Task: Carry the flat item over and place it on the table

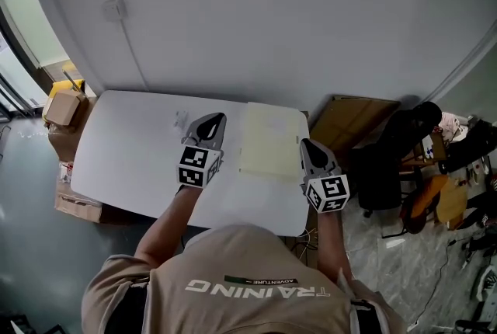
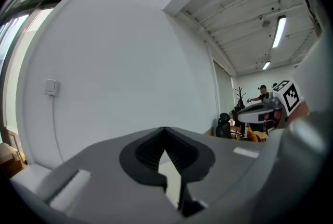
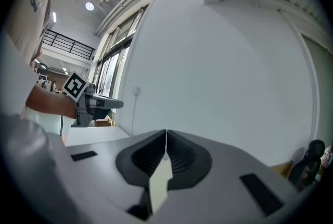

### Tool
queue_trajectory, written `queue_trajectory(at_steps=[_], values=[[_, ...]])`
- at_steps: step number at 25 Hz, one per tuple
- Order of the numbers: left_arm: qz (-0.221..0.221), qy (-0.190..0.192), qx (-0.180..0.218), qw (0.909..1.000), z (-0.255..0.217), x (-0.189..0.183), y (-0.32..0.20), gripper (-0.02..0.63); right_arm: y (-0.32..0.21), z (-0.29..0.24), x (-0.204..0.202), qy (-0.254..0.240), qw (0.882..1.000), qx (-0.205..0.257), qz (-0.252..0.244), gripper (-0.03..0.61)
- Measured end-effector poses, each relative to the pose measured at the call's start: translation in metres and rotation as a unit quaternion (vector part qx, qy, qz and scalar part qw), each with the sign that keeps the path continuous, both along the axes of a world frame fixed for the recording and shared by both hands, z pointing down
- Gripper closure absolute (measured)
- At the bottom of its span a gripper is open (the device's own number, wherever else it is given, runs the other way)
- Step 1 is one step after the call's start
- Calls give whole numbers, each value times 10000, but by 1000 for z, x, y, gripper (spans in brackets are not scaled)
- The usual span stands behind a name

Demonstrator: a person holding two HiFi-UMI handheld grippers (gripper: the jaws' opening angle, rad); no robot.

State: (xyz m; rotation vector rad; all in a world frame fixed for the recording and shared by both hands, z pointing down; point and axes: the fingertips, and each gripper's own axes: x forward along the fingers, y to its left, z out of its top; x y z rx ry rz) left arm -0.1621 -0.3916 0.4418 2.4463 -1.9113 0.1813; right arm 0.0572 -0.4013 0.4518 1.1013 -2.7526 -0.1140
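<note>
The left gripper [image 2: 165, 134] is keeping its jaws pressed together on nothing, and the right gripper [image 3: 166, 137] is doing likewise, both hovering over the white table [image 1: 128, 150]. The pale flat sheet [image 1: 269, 140] is lying on the table between them, nearer the right gripper, by the wall [image 1: 272, 14].

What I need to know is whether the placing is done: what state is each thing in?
Sheet: lying flat on the table, free of both grippers.
Left gripper: shut, empty, over the table.
Right gripper: shut, empty, by the sheet's right edge.
Table: bearing the sheet.
</note>
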Motion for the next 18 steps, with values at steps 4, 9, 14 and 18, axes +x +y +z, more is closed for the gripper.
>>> queue_trajectory(at_steps=[4, 9, 14, 18], values=[[89, -160, -109, 9998, 7, 12, 7, 607, -1, -13, -3, -29, 9999, 66, 102, 571], [231, -100, -158, 9996, 6, 14, 10, 607, 1, -30, 0, -124, 9997, 117, 202, 572], [293, -32, -112, 9995, -3, 13, 9, 607, 6, -29, -2, -133, 9998, 63, 165, 572], [241, 17, -26, 9997, -8, 6, 12, 607, 9, -28, -4, -72, 9998, 68, 176, 572]])
